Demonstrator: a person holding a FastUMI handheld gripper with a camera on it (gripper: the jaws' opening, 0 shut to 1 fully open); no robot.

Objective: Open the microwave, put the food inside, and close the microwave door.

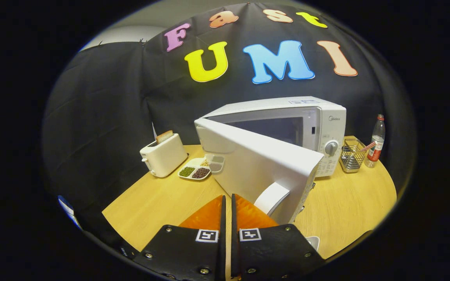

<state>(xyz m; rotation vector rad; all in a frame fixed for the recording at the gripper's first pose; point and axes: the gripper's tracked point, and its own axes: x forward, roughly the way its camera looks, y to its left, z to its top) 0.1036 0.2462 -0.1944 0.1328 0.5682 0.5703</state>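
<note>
A white microwave (318, 128) stands on the round wooden table (162, 199), its door (260, 168) swung wide open toward me. The door's white handle (272, 197) is just ahead and to the right of my fingers. My gripper (228, 199) is shut, the fingertips nearly touching with nothing between them, close to the door's outer face. The food is a white divided tray (199, 168) with green and dark beans, lying left of the door, between it and the toaster. The microwave's cavity (275, 130) looks dark behind the door.
A white toaster (164, 154) with a slice of bread sits at the table's left. Right of the microwave stand a wire basket (352, 156) and a plastic bottle (376, 142). Bare tabletop lies left of my fingers.
</note>
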